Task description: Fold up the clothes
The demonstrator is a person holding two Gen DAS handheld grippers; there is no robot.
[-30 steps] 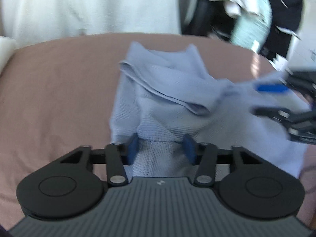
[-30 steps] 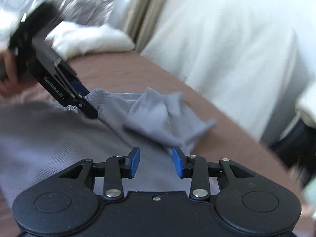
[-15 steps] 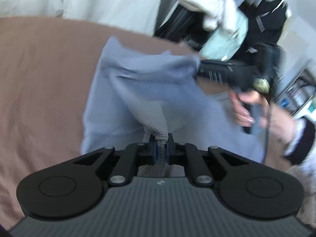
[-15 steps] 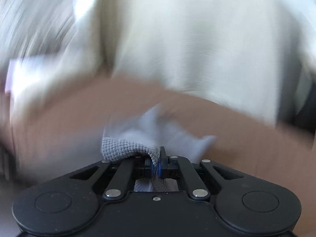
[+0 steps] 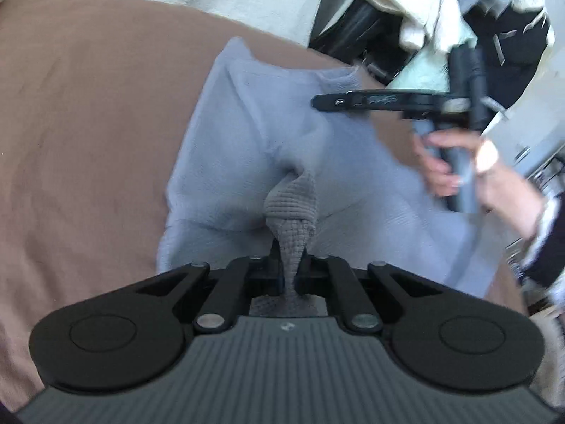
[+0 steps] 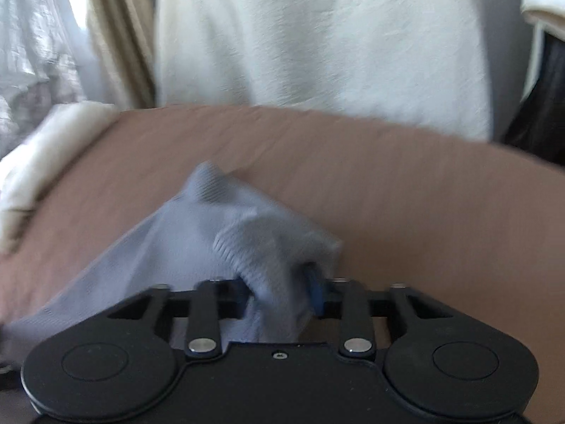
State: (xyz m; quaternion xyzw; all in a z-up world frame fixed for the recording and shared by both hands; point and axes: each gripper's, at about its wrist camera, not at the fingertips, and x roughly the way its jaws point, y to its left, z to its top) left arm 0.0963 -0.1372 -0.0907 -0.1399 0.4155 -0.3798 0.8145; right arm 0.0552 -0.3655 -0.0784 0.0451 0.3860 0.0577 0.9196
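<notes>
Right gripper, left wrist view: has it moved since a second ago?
Yes. The right gripper was low at the frame's right edge over the grey garment; now it reaches further in and higher, near the garment's far edge by the dark clutter.

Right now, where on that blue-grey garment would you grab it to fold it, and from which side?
By its thicker ribbed hem, from the near edge. The blue-grey garment lies flat on the brown bed, so only its edges bunch up enough to pinch. The left gripper is shut on the hem; the right gripper, jaws opening, has a ribbed fold between them.
</notes>
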